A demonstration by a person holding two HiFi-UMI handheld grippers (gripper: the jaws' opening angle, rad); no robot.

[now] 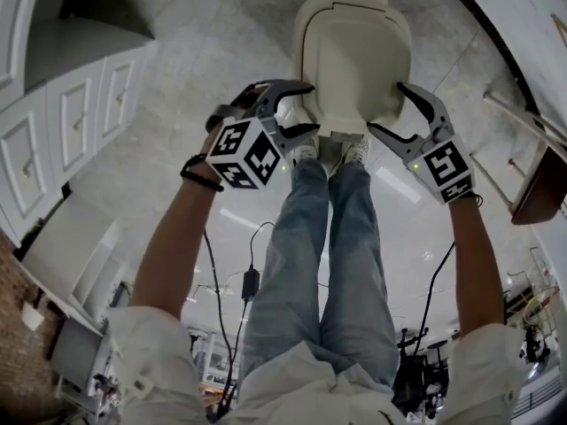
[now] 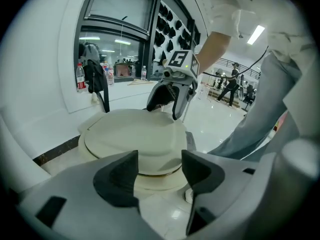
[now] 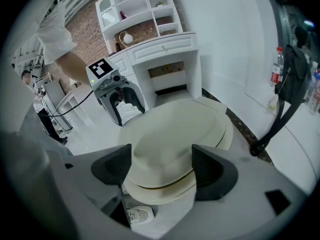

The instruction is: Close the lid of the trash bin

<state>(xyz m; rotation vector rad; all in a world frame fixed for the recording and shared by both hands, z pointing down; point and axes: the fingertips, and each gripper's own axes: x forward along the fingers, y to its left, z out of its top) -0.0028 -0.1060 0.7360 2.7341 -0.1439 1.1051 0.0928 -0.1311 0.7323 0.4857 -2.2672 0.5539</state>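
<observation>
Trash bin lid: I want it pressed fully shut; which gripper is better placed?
Probably right: the right gripper, open, has the lid centred between its jaws; the left gripper sits nearer its corner.

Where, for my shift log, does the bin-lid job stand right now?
Done, it seems: the lid lies flat on the trash bin, only a thin seam showing at its front. In hand: nothing; the left gripper and right gripper hover open at the bin's front corners, gripping nothing. Left: perhaps only withdrawing.
</observation>
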